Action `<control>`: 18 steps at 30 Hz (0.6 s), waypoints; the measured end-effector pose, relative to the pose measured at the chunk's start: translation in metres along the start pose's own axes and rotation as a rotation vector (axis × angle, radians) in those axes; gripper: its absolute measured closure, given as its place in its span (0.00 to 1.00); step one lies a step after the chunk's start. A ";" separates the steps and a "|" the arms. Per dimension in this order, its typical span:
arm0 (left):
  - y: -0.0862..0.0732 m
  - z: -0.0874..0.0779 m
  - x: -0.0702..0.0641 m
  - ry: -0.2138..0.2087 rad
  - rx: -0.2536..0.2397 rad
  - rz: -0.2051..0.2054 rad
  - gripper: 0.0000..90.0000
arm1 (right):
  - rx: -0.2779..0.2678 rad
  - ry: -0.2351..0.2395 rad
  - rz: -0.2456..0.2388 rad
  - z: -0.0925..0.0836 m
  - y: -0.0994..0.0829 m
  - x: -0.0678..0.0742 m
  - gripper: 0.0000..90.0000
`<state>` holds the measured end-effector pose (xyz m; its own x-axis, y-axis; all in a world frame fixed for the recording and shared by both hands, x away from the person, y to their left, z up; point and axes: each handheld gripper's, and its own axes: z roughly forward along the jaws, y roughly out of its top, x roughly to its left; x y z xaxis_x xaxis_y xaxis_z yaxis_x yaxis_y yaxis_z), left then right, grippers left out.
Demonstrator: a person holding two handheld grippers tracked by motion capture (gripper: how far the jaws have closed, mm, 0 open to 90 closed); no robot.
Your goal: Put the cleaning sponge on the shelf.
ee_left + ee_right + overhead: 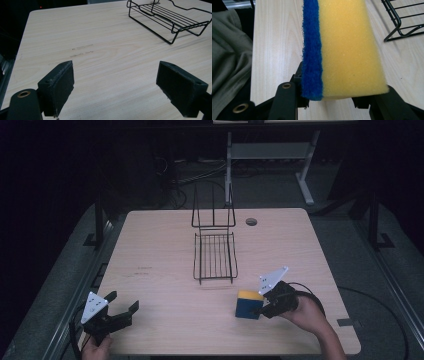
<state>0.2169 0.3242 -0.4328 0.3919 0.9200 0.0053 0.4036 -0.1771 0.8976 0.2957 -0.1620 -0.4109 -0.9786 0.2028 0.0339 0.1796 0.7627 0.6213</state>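
Grasp step: your right gripper (261, 309) is clamped on the yellow-and-blue sponge (248, 304) near the desk's (165, 320) front right edge, left gripper (122, 310) wide open and empty; next, probably lift toward the wire rack (215, 257) at centre.

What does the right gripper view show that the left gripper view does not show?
The right gripper view shows a yellow sponge with a blue scouring layer, clamped in the right gripper, and grey cloth beyond the table edge. The left gripper view shows the left gripper with its jaws wide apart and nothing between them, and faint marks on the wood. Both show the light wooden table and part of the black wire rack.
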 end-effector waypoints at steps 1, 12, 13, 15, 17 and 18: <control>0.000 0.000 0.000 -0.001 -0.004 -0.001 0.16 | -0.002 0.000 -0.003 0.000 0.002 0.000 0.62; 0.000 0.000 0.001 -0.003 0.006 0.004 0.16 | -0.014 0.002 -0.028 -0.005 0.019 -0.007 0.63; 0.000 0.000 0.001 -0.003 0.005 0.002 0.16 | -0.016 0.002 -0.029 -0.005 0.020 -0.008 0.63; 0.000 0.000 0.001 -0.003 0.005 0.003 0.16 | -0.014 0.004 -0.031 -0.005 0.023 -0.010 0.63; 0.000 0.000 0.001 -0.004 0.002 0.003 0.16 | -0.014 0.003 -0.036 -0.006 0.026 -0.013 0.63; 0.000 0.000 0.000 -0.004 0.002 0.000 0.16 | -0.019 0.005 -0.034 -0.006 0.027 -0.014 0.63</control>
<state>0.2170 0.3246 -0.4324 0.3957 0.9184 0.0036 0.4054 -0.1782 0.8966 0.3137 -0.1481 -0.3896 -0.9846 0.1742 0.0161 0.1444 0.7575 0.6367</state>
